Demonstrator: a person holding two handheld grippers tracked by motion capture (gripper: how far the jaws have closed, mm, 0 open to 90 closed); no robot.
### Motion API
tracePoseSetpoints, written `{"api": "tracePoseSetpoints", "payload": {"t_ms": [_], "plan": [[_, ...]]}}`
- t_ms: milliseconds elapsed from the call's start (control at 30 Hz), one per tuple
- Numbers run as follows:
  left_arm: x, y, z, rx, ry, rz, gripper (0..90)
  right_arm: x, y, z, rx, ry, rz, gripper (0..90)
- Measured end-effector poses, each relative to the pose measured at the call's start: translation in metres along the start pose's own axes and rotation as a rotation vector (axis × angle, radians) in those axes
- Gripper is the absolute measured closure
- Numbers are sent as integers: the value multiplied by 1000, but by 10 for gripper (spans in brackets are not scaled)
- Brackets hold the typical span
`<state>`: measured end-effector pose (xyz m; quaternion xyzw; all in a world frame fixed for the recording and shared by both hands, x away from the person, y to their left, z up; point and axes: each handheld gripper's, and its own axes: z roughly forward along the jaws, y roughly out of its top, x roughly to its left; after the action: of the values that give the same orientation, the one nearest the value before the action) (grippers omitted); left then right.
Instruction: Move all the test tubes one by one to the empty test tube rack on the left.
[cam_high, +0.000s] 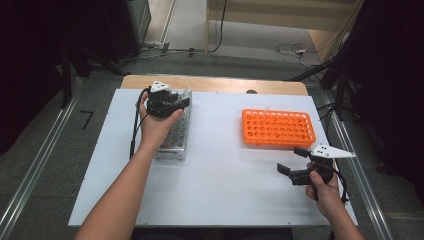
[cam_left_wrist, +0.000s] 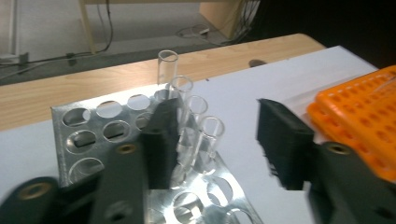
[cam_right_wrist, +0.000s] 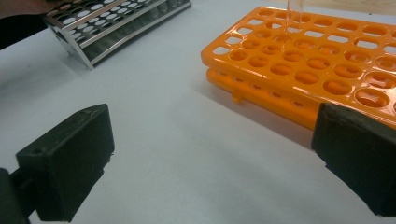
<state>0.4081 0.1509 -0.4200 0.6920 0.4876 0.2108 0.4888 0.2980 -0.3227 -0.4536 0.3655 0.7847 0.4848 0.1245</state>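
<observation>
Left gripper (cam_left_wrist: 217, 140) open over metal rack (cam_left_wrist: 84, 140) far-edge tubes (cam_left_wrist: 208, 135)

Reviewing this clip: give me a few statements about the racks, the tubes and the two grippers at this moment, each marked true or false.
1. The left gripper is over the metal rack, jaws apart around the glass tubes. True.
2. The right gripper grips a tube. False: its jaws are wide open with nothing between them, above the white table cover.
3. The orange rack is full of tubes. False: one clear tube stands near its far edge, and the other holes in view look empty.
4. In the high view the metal rack lies left of the orange rack. True.
5. The two racks touch each other. False: a bare strip of the cover separates them.
</observation>
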Motion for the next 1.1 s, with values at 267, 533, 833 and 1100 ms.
{"api": "tracePoseSetpoints", "payload": {"t_ms": [267, 533, 833, 1100], "plan": [[-12, -14, -29, -14, -74, -2, 75, 1, 5, 7, 8, -3, -4, 0], [-24, -28, -60, -53, -125, 0, 0, 6, 16, 14, 6, -22, -18, 0], [-39, -47, -93, -87, -159, 18, 0, 4, 33, 26, -20, -63, -22, 32], [-49, -67, -118, -109, -174, 31, 0, -10, 48, 47, -16, -128, 23, 202]]}}
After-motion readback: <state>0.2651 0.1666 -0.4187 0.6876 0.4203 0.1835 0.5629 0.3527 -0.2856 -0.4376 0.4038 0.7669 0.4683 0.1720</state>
